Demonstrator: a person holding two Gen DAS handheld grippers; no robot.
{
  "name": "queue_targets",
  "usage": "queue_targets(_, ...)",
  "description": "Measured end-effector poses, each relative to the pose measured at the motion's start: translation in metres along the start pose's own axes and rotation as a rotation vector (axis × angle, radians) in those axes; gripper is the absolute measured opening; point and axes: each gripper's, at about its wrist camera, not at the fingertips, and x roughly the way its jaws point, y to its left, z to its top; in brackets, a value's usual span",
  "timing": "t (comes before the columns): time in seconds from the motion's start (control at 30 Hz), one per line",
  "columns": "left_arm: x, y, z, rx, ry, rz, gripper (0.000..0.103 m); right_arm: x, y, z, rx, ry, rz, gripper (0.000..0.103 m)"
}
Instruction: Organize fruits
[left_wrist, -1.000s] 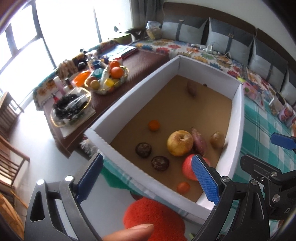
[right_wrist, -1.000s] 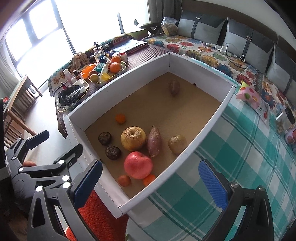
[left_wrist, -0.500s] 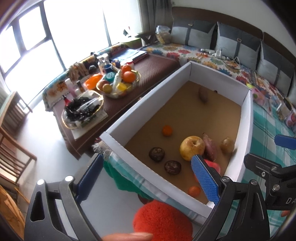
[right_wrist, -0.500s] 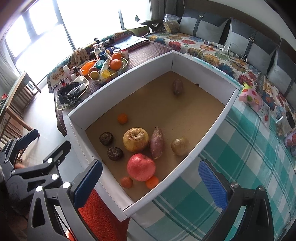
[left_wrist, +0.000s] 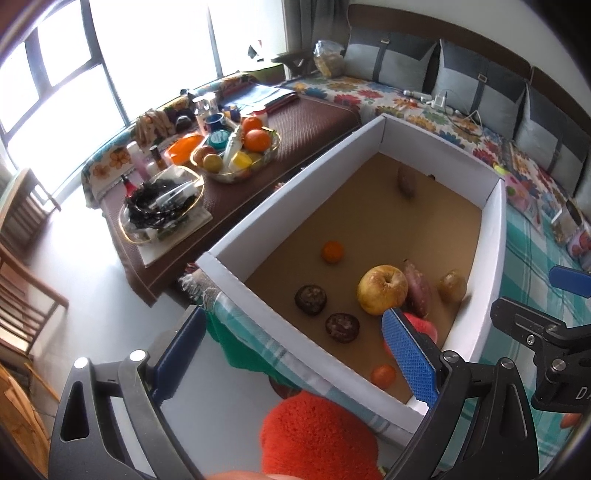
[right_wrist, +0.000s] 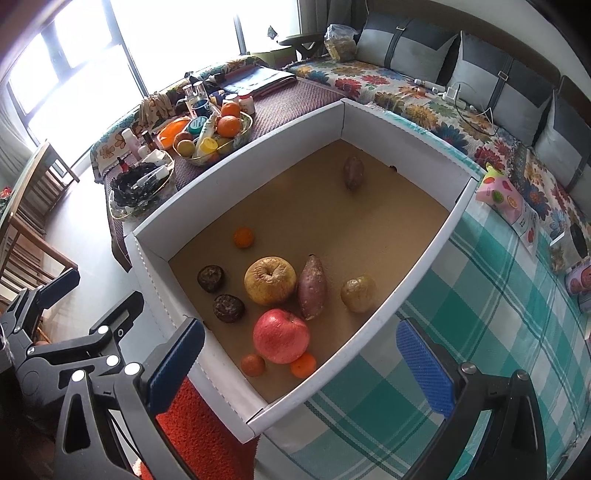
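Note:
A white-walled cardboard box (right_wrist: 421, 254) (left_wrist: 236, 240) holds loose fruit on its brown floor. Near its front lie a red apple (right_wrist: 280, 336), a yellow apple (right_wrist: 270, 280) (left_wrist: 382, 290), a sweet potato (right_wrist: 312, 287), a pale round fruit (right_wrist: 358, 294), two dark round fruits (right_wrist: 229, 308) and several small oranges (right_wrist: 243, 236). A second sweet potato (right_wrist: 353, 172) lies at the far end. My right gripper (right_wrist: 299, 363) hovers open above the box's near corner. My left gripper (left_wrist: 295, 352) is open to the left of the box, over its near wall. Neither holds anything.
A brown low table (left_wrist: 303, 122) left of the box carries a fruit bowl (left_wrist: 236, 155), a glass dish (left_wrist: 162, 206) and bottles. Teal checked cloth (right_wrist: 461, 332) lies right of the box. An orange-red fuzzy cushion (left_wrist: 317, 435) sits below. Wooden chairs (left_wrist: 22, 266) stand at left.
Both grippers have drawn back and up a little from the box, so more of the low table and floor shows. The fruit has not moved, and both stay open.

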Motion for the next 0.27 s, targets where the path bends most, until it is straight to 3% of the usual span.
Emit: queue_targets(0.27,0.0035,0.0009,0.0017,-0.009,0.005,-0.035,0.097,0.0015,0.0006,-0.0012,-0.002,0.003,-0.003,0.103)
